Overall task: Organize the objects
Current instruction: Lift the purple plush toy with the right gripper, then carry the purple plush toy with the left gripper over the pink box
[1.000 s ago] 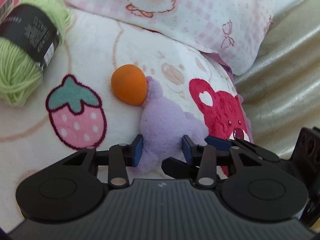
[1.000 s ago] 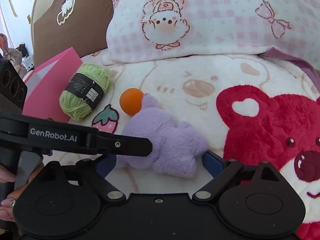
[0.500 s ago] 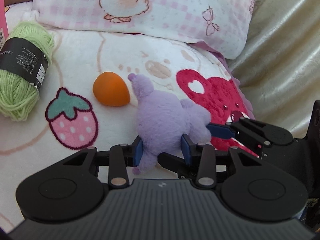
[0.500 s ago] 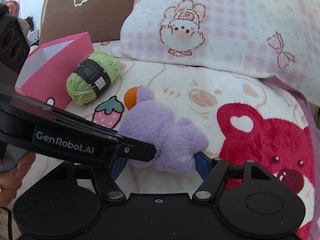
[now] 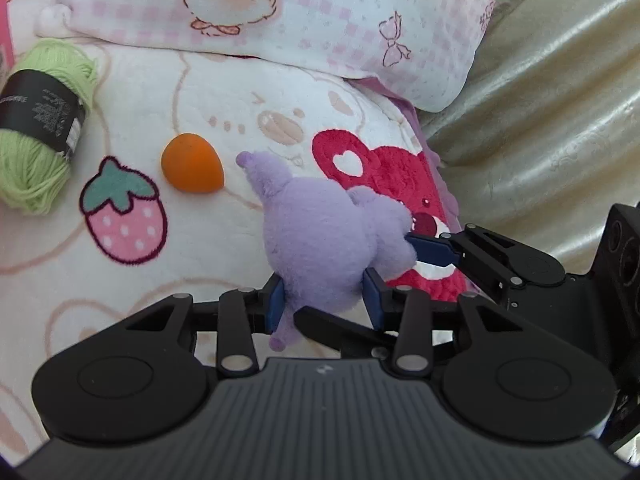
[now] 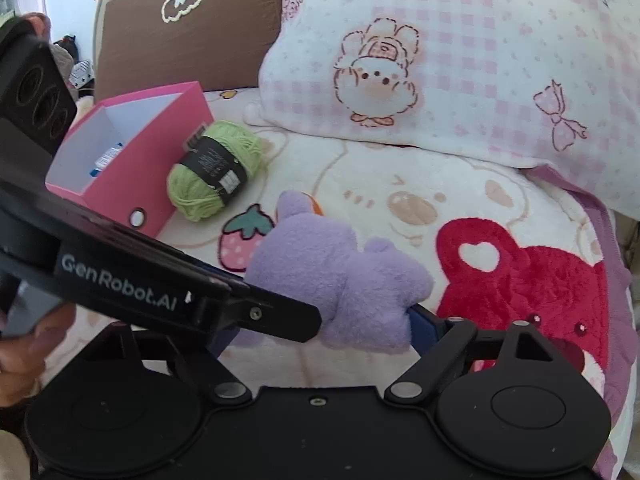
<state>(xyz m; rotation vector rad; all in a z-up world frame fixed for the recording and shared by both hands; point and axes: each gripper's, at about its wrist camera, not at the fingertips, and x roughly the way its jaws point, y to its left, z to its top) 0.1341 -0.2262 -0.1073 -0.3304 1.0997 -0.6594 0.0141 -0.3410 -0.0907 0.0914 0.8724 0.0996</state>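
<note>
Both grippers are on the purple plush toy [image 5: 320, 232]: left gripper [image 5: 325, 304] clenched on it, right gripper [image 6: 324, 330] spread wide, reopening, pads touching; orange ball [image 5: 191, 168] just beside it.

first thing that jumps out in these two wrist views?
The purple plush toy, front and centre, pinched by the left tongs with the right tongs around its other side. Beyond it on the cartoon blanket lie an orange egg-shaped ball and green yarn, the yarn beside an open pink box.
</note>
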